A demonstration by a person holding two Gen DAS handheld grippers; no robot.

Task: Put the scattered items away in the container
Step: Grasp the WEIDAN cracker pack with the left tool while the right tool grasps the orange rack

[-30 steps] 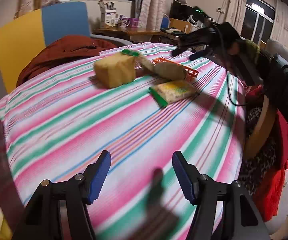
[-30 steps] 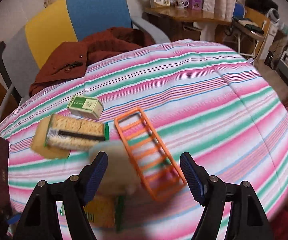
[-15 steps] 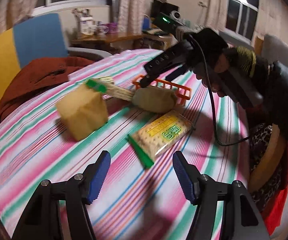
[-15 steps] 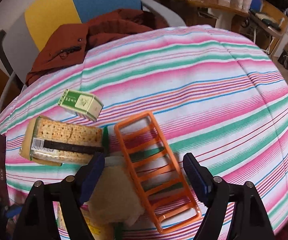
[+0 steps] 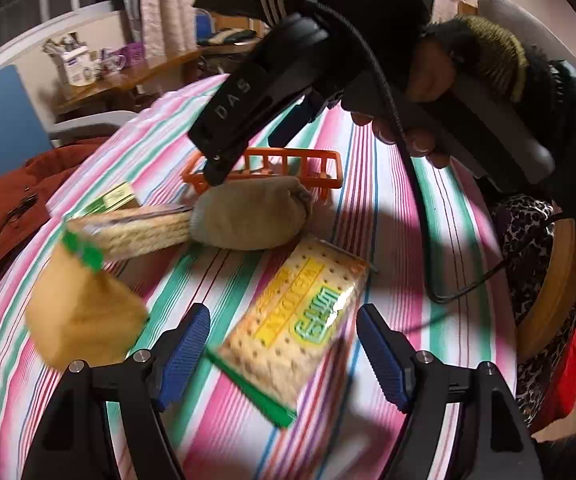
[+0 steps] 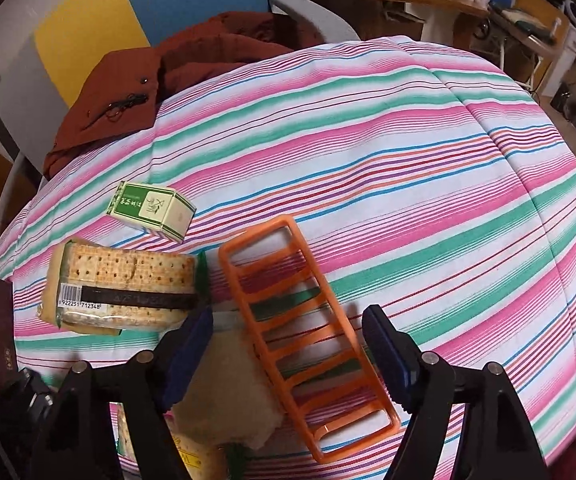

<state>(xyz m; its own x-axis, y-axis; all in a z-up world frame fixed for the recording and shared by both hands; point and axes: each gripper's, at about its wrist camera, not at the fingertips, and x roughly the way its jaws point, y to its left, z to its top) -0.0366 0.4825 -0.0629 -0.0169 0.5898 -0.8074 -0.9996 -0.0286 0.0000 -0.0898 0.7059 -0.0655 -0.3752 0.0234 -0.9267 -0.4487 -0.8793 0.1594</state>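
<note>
Left gripper moved nearer cracker packet, jaws opening, seemingly untouched; right gripper closing above orange basket.

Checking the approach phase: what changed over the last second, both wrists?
The left gripper swung in over the yellow cracker pack, jaws opening, holding nothing. The right gripper dropped slightly over the orange basket and beige pouch, jaws closing, empty. Green box, the other cracker pack and basket stayed put.
</note>
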